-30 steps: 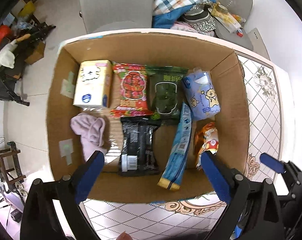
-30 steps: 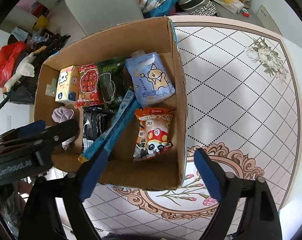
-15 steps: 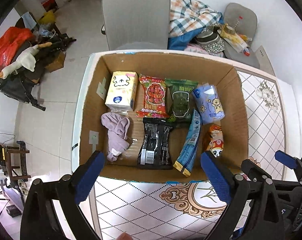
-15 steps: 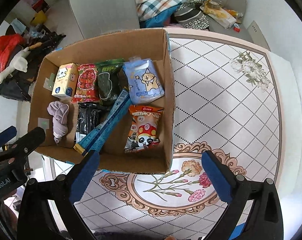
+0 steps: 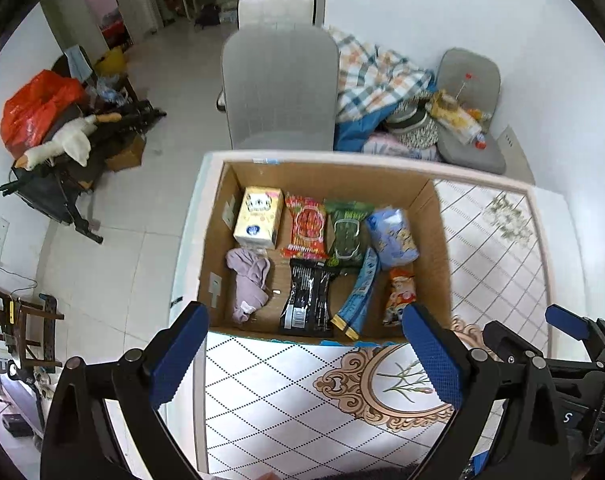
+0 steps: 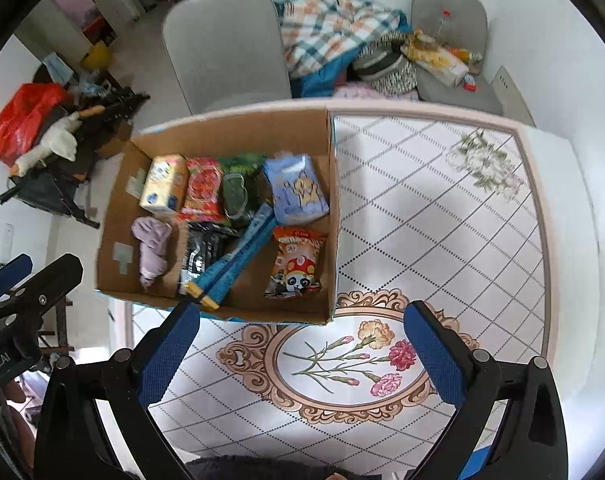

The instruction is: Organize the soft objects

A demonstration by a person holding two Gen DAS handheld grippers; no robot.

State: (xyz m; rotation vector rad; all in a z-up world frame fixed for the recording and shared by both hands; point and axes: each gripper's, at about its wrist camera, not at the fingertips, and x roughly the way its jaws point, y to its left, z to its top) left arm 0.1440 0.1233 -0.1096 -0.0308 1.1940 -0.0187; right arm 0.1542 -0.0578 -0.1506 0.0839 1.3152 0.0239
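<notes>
Both grippers hang high above the table, each with its blue-padded jaws spread wide and nothing between them. The left gripper [image 5: 304, 340] looks down over the near wall of the cardboard box [image 5: 438, 248]; the right gripper [image 6: 302, 340] sits over the flower medallion [image 6: 342, 356] printed on the tablecloth [image 6: 442, 220], just beside the box's near right corner.

And here's the box itself, standing at the table's left end, open at the top and packed. Along the far row, left to right: a yellow tissue pack [image 5: 258, 218], a red snack bag [image 5: 305, 227], a green packet [image 5: 347, 232] and a light blue pack [image 5: 392, 232] with a cartoon bear. In the near row: a lilac cloth [image 5: 248, 280] bunched in the left corner, a black packet [image 5: 308, 298], a long blue packet [image 5: 358, 292] lying on a slant with one end up on the green one, and an orange snack bag [image 6: 296, 262] with a panda on it by the right wall. The print on the packs is too small to read from up here.

Beyond the table stands a grey chair [image 5: 280, 92], with a plaid blanket [image 5: 372, 76] heaped beside it.
</notes>
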